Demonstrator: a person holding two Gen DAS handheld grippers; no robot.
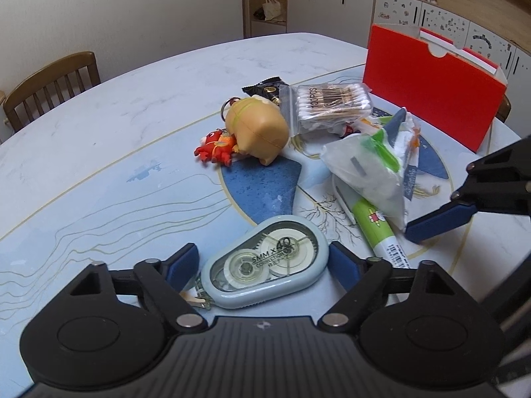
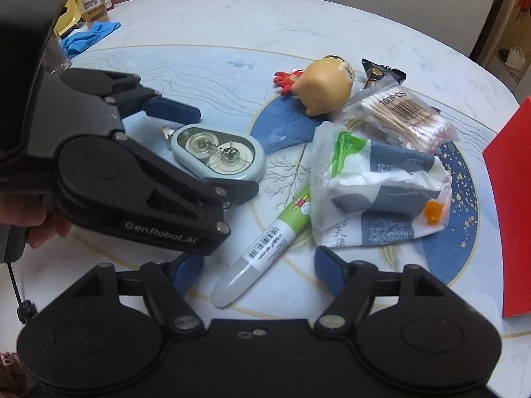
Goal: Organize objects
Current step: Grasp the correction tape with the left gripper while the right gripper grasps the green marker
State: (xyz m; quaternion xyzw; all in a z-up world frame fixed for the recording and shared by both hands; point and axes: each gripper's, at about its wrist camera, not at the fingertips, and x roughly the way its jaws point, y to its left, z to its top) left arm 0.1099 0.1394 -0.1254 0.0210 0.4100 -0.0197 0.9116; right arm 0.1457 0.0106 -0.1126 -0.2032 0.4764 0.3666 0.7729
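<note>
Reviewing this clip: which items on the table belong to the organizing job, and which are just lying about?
In play:
correction tape
green pen
tissue pack
cotton swabs
tan toy
red box

Lying about:
blue cloth
chair
cabinets

The left hand-held gripper (image 1: 262, 258), black with blue finger pads, points downward at a slant, its two fingers spread on either side of a pale blue correction-tape dispenser (image 1: 265, 262), the right pad close against the casing and the left a little apart from it. A hand (image 2: 33, 212) grips its handle from behind. The right hand-held gripper (image 2: 259, 268), of the same make, tilts more steeply down, with a white-and-green marker pen (image 2: 262, 245) lying untouched between its parted fingers.
</note>
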